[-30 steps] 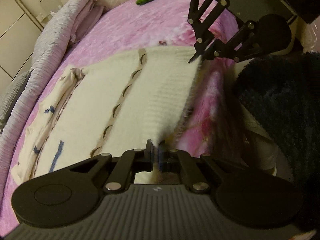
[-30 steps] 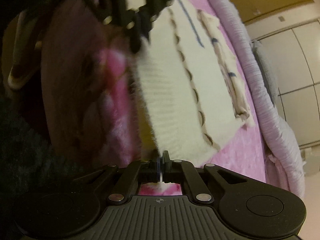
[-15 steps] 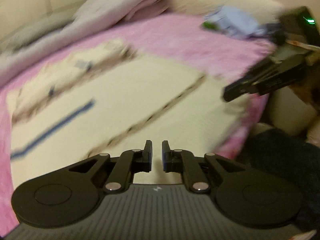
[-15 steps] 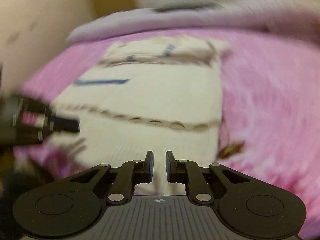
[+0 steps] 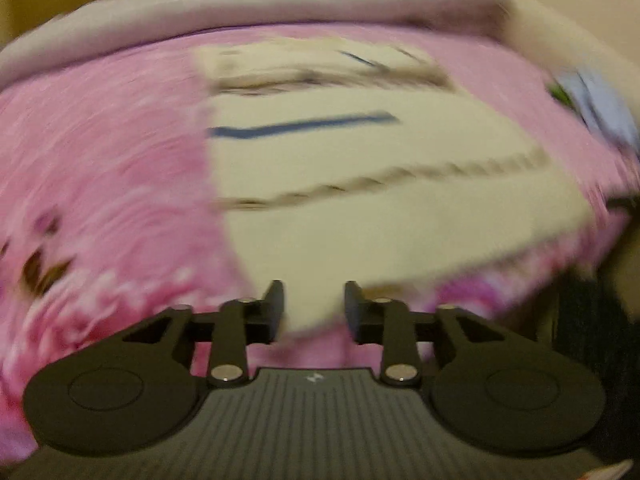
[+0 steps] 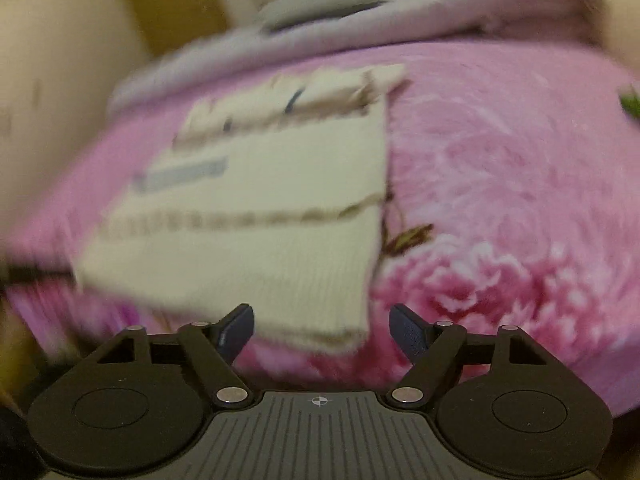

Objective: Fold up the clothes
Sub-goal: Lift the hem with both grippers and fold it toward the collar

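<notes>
- pretty blurry shots, so only the big stuff can be made out
- a cream sweater (image 5: 360,184) is seen laid flat on a pink flowery blanket (image 5: 100,184); in the left wrist view it fills the middle and runs out toward 3 o'clock; a blue stripe (image 5: 304,126) and a brownish scalloped trim line (image 5: 380,178) are seen across it
- the left gripper (image 5: 314,306) is found at 6 o'clock in its own view; its jaws have just been opening and are parted a moderate way; nothing is pinched; the near edge of the sweater is seen through the gap, but no contact with the pads can be made out
- in the right wrist view the sweater (image 6: 260,216) is placed left of centre, with its near corner down toward 6 o'clock and its folded-up far end (image 6: 288,108) up around 12 o'clock
- the right gripper (image 6: 322,330) has just been opened too; its fingers are spread wide, with the blue pads (image 6: 408,332) left bare; the sweater corner is seen just beyond the gap, not gripped
- a pale lilac quilt (image 6: 320,36) is bunched along the far edge of the blanket at 12 o'clock; a bit of light blue cloth (image 5: 600,104) is caught at 2 o'clock in the left view; what it is can't be told
</notes>
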A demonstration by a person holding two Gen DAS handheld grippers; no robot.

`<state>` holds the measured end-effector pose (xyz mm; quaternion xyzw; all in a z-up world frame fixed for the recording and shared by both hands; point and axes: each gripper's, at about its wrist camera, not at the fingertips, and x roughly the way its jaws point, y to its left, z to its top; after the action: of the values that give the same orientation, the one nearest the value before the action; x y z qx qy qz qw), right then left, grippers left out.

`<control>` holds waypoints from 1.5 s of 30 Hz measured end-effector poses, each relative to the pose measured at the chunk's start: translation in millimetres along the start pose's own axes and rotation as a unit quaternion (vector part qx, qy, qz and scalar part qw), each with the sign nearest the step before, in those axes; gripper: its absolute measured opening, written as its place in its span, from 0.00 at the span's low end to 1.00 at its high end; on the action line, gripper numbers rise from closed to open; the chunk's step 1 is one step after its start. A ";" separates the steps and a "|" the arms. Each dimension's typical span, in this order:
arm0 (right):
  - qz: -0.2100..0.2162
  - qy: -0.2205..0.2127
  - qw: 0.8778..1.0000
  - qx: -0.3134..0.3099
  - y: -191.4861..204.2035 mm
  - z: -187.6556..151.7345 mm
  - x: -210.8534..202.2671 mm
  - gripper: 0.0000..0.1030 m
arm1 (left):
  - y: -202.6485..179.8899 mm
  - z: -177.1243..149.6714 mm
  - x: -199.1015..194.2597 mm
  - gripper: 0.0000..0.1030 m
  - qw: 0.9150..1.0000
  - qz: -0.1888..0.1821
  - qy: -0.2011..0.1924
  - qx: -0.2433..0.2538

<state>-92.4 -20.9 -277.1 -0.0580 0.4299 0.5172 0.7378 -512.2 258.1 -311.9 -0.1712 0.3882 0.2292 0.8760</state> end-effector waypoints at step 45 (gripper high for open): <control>0.154 0.005 0.951 0.270 -64.8 14.8 -6.2 0.07 | 78.5 -44.6 -9.7 0.05 0.926 -0.226 -0.042 -0.300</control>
<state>-31.8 -47.2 -286.9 0.2073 0.5609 0.4889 0.6352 -586.8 299.8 -342.7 -0.4997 0.2151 0.1380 0.8276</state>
